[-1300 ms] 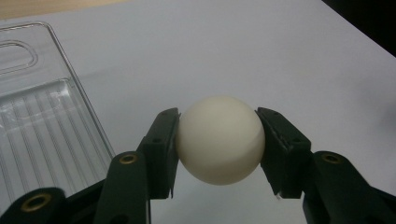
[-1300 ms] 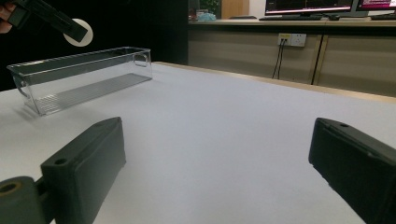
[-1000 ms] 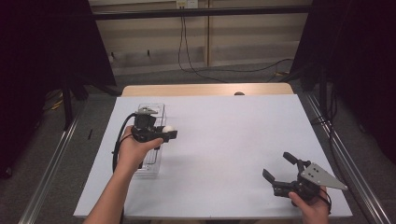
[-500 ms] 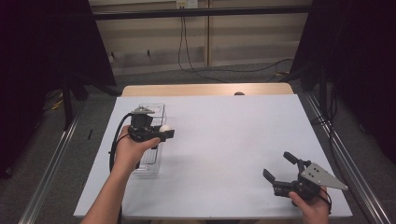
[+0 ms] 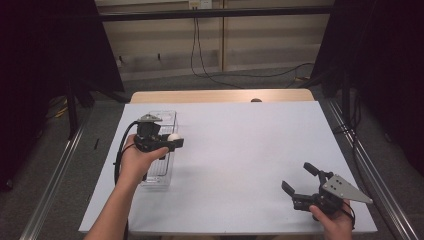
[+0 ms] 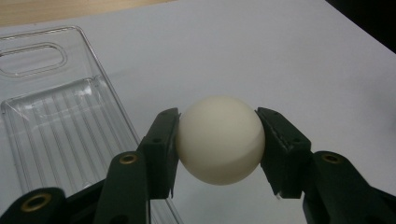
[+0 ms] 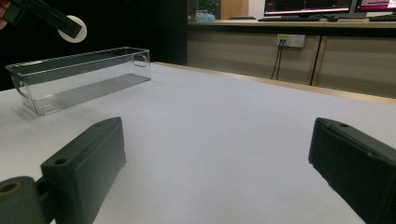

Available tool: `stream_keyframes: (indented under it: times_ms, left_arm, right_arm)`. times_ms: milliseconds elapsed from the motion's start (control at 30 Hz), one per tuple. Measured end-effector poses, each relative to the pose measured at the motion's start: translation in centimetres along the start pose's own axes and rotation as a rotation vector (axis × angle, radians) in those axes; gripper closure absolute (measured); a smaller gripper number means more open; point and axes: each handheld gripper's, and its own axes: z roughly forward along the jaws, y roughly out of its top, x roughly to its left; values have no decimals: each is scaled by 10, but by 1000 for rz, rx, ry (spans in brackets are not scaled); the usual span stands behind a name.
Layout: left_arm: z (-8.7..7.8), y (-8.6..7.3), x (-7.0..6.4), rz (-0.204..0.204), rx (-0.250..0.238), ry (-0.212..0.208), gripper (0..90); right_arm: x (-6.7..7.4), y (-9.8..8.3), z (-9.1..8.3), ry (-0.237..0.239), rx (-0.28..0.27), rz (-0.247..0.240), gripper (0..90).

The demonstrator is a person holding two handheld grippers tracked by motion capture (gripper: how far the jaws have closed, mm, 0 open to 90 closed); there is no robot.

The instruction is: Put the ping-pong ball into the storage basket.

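The left tool (image 6: pixel 219 149) pinches a white ball (image 6: pixel 219 139) across its middle, holding it in the air just beside the clear plastic bin (image 5: pixel 167 117), over its right wall. The ball looks light, hard, smooth and matte, likely to slip unless gripped at its widest part. The bin is stiff, ribbed and see-through. Far right of the bin, the right tool (image 5: pixel 300 179) stands spread, holding nothing.

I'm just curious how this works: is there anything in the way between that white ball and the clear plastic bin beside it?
Nothing visible. The left gripper holds the white ball above the white table, beside the clear plastic bin. The bin is open on top and looks empty.
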Motion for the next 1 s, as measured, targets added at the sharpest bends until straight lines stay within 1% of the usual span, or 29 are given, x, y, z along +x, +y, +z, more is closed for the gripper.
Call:
stream_keyframes:
  times_ms: [67, 100, 133, 200, 233, 267, 300, 333, 400, 433, 467, 500, 533, 633, 667, 700, 733, 767, 833, 867, 900, 1000]
  left_arm:
    - [0, 0, -1, -12, -10, 1, 513]
    - [-1, 0, 0, 8, 2, 0, 513]
    - [-2, 1, 0, 15, 8, -1, 513]
    - [-2, 1, 0, 4, 3, 9, 513]
    - [-2, 1, 0, 2, -9, 12, 513]
    - [-3, 2, 1, 2, -4, 7, 513]
    - [-3, 2, 1, -5, -8, 9, 513]
    - [-5, 2, 2, 9, 1, 6, 513]
    - [-5, 2, 3, 10, -1, 12, 513]
    - [-4, 2, 2, -19, -26, 13, 513]
    - [-5, 2, 3, -8, -15, 11, 513]
    - [-5, 2, 3, -8, -12, 20, 513]
    - [-5, 2, 3, -7, -13, 12, 513]
    - [-5, 1, 4, -9, -9, 20, 513]
    - [-5, 1, 4, -17, -16, 19, 513]
    - [-5, 2, 6, -2, -8, 22, 513]
    - [-5, 1, 5, -25, -23, 26, 513]
    - [-5, 1, 5, -20, -23, 27, 513]
    - [-6, 1, 6, -27, -19, 30, 513]
    - [-6, 1, 8, -19, -13, 25, 513]
    - [-7, 1, 9, -12, -2, 32, 513]
    - [-8, 1, 11, 1, 3, 36, 513]
  right_arm:
    - [0, 0, 0, 3, -3, -2, 34]
    - [0, 0, 0, 1, -3, -2, 34]
    - [0, 0, 0, 1, -2, 0, 34]
    - [0, 0, 0, 1, -2, 0, 34]
    - [0, 0, 0, 1, -2, -1, 34]
    - [0, 0, 0, 1, -2, 0, 34]
    - [0, 0, 0, 2, -3, -1, 34]
    - [0, 0, 0, -1, -4, 4, 34]
    - [0, 0, 0, 1, -1, -2, 34]
    - [0, 0, 0, -3, -3, 0, 34]
    - [0, 0, 0, -4, -1, 2, 34]
    - [0, 0, 0, 2, 2, -1, 34]
    - [0, 0, 0, 3, 3, 0, 34]
    - [0, 0, 0, -3, -1, 4, 34]
    - [-1, 0, 0, -1, -3, 4, 34]
    - [-1, 0, 0, -2, -3, 4, 34]
    - [-1, 0, 0, -5, -2, 4, 34]
    - [0, 0, 0, -3, -2, 4, 34]
    - [-1, 0, 0, -2, -3, 4, 34]
    - [-1, 0, 0, 2, 0, 5, 34]
    - [-1, 0, 0, 5, 3, 2, 34]
    - [-1, -1, 0, 3, 0, 1, 34]
